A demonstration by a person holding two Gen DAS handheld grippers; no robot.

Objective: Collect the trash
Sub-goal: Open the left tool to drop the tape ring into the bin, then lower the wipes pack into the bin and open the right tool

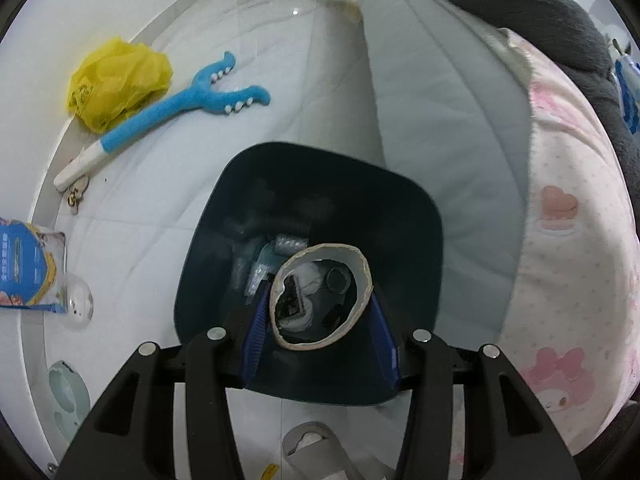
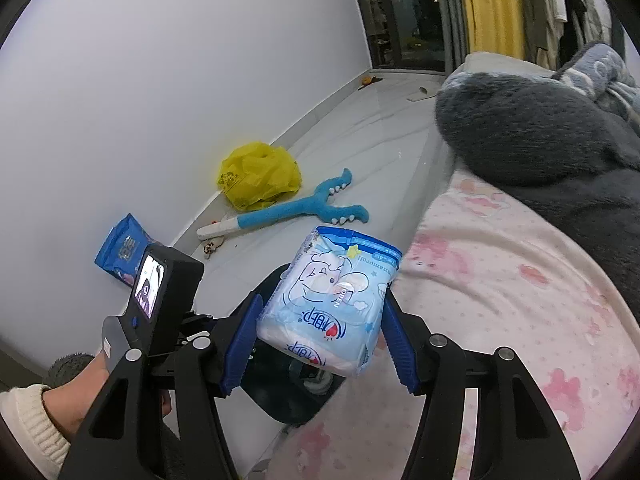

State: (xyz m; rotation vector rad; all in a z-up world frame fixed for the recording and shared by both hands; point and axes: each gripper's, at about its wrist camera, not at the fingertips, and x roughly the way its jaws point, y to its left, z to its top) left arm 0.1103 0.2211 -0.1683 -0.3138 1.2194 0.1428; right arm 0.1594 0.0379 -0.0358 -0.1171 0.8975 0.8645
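Observation:
My left gripper points down into a dark blue bin on the white floor. Its blue pads are shut on a squashed cardboard tube, end-on, with wrappers showing through it in the bin below. In the right wrist view my right gripper is shut on a blue-and-white tissue pack, held up beside the bed. The bin shows dark under that pack. The left gripper's body with its small screen and the hand holding it are at lower left.
On the floor by the wall lie a crumpled yellow plastic bag, a blue plush toy and a blue packet. A clear plastic dome and another cardboard tube lie near the bin. A bed with a pink blanket fills the right.

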